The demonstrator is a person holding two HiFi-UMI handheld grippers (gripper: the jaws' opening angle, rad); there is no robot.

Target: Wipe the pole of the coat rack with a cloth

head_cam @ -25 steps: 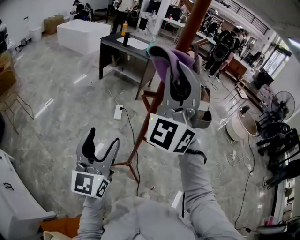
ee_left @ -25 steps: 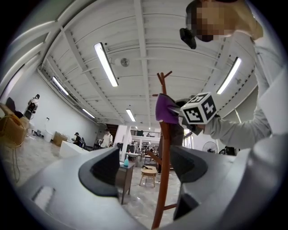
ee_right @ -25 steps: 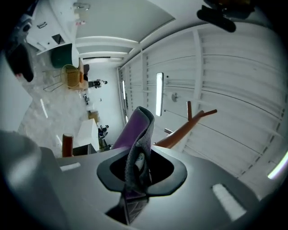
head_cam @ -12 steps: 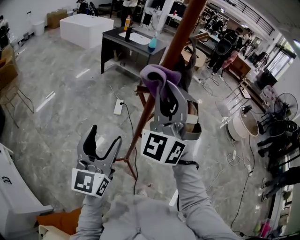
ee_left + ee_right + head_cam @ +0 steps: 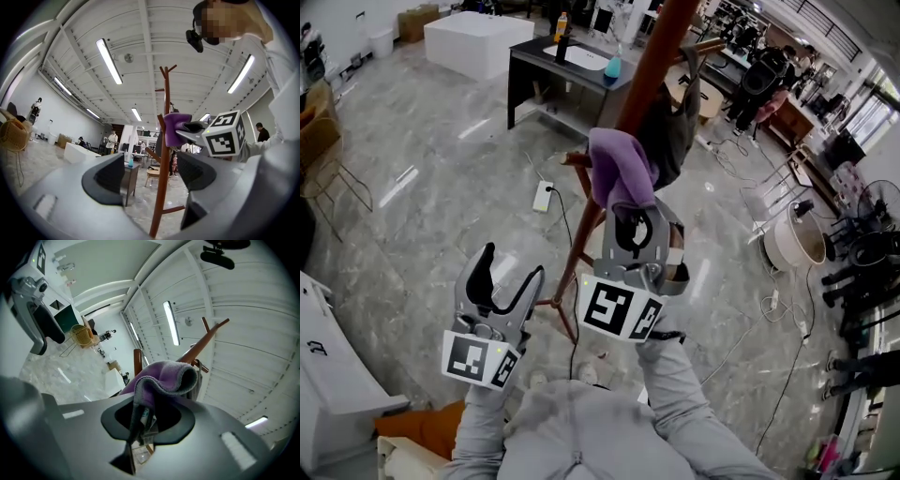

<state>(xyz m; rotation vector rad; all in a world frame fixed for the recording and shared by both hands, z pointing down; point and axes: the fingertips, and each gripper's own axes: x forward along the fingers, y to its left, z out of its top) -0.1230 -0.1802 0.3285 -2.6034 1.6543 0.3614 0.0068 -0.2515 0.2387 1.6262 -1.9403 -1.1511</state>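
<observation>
- My right gripper (image 5: 630, 214) is clamped on a bunched fold of the purple cloth (image 5: 617, 167), which sits against the pole (image 5: 649, 66).
- The cloth looks soft, light and fleecy, so it should wrap easily.
- The pole is smooth, round, reddish wood and looks stiff.
- My left gripper (image 5: 511, 264) hangs open and empty, near the pole.

- The floor (image 5: 422, 234) is glossy, grey and marbled.
- The coat rack (image 5: 647, 70) stands on it on spread wooden feet.
- A white power strip (image 5: 542, 197) lies near those feet, with its cable trailing.
- A dark surface (image 5: 534, 61) and a white block (image 5: 478, 39) stand farther off.
</observation>
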